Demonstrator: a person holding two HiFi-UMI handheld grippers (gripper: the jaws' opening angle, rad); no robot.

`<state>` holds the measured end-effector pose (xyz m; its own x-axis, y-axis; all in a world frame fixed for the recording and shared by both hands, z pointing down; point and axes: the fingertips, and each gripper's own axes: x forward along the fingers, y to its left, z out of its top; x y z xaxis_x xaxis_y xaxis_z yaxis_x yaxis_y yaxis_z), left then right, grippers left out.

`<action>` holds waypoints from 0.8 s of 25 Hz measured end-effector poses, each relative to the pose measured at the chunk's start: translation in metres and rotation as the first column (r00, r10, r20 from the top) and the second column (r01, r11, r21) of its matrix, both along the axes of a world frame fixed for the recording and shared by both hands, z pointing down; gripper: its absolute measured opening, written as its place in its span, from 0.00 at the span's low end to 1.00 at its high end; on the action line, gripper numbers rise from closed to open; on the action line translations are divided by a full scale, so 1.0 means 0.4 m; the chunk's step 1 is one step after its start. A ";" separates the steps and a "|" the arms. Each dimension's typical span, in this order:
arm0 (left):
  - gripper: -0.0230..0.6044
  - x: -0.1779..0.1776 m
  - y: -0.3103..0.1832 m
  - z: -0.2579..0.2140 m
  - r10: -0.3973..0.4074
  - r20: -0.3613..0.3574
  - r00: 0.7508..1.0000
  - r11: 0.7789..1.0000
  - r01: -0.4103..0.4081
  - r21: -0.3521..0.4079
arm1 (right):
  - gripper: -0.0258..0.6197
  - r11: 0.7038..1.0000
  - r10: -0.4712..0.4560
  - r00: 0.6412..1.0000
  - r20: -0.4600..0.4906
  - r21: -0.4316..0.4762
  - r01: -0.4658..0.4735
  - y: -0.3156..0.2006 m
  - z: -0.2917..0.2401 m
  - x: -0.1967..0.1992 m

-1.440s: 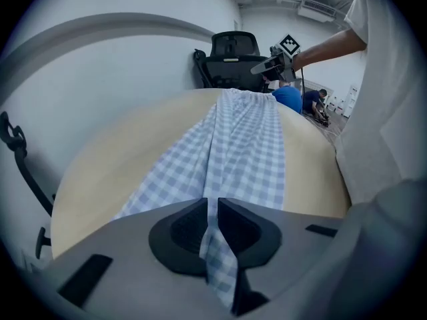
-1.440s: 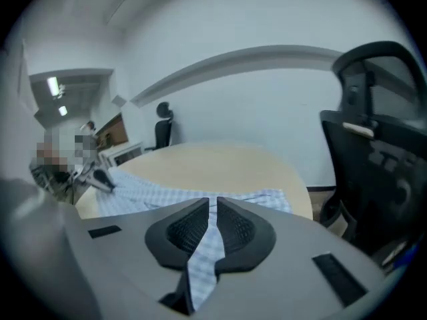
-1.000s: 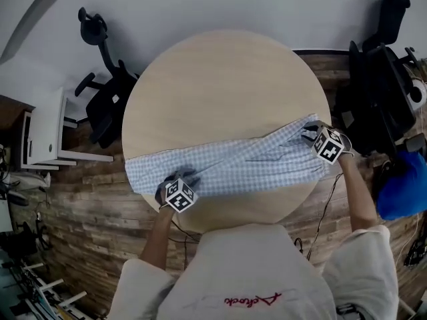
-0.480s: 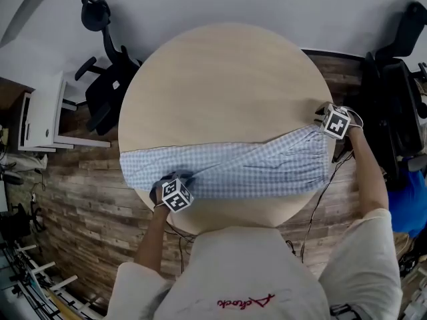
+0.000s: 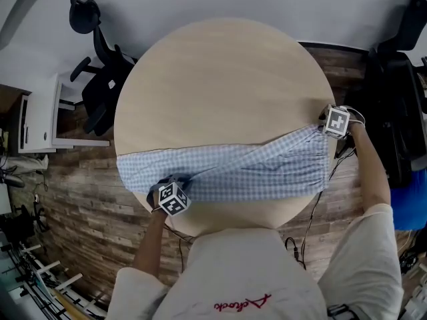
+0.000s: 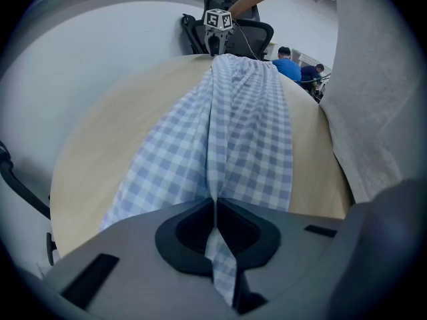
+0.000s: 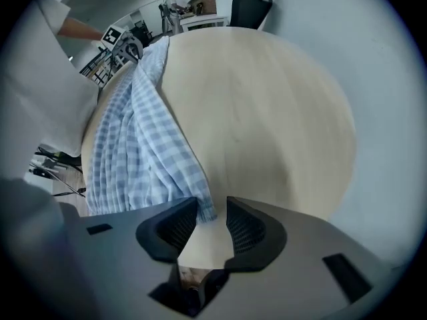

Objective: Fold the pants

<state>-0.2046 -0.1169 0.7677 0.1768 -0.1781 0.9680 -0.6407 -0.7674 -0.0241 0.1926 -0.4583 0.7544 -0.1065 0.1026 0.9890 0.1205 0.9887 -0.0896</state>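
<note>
The blue-and-white checked cotton pants (image 5: 247, 169) lie stretched in a long band across the near part of the round pale wooden table (image 5: 220, 79). One end is at the left rim, and the wider, gathered end reaches the right rim.

The left gripper (image 6: 215, 222) has its jaws pressed together on a thin ridge of the checked cloth, which comes up between them as a raised crease. The right gripper (image 7: 212, 222) has its jaws spread. They have just been opening, and a corner of the cloth lies loose between them beside one pad, with bare tabletop showing in the gap and neither pad pressing on it.

I'd worry about that right end. It sits right at the table's edge, and with nothing holding it, any tug from the left could slide it over the rim toward the wood-plank floor (image 5: 80, 199). The band also runs at a slant and is rumpled along its middle, so a fold made now would probably come out crooked. The left pinch takes only a narrow pleat, which could slip free or bunch the fabric if pulled hard.

The person's left forearm reaches a short way forward, with that gripper tipped steeply down near the front left rim. The right arm is stretched far out to the side, its gripper pointing straight down over the edge of the table.
</note>
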 end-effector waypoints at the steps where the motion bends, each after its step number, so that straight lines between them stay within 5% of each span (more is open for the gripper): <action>1: 0.11 -0.001 0.000 0.000 -0.002 0.000 1.000 1.000 0.002 -0.001 | 0.26 1.000 0.008 1.000 0.002 -0.014 -0.008 -0.001 0.002 -0.001; 9: 0.11 0.006 -0.005 0.006 0.012 0.011 1.000 1.000 -0.012 -0.019 | 0.17 0.989 0.024 1.000 -0.008 -0.144 -0.025 0.023 0.013 0.008; 20: 0.09 -0.013 -0.011 -0.064 0.053 0.022 0.998 0.996 -0.054 0.065 | 0.13 0.985 -0.008 0.979 0.205 0.173 -0.028 0.036 -0.161 0.053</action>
<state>-0.2100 -0.1213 0.7423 0.1679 -0.2318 0.9582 -0.5978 -0.7968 -0.0880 0.2139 -0.4437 0.6901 -0.3081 -0.0715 0.9487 0.1081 0.9881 0.1095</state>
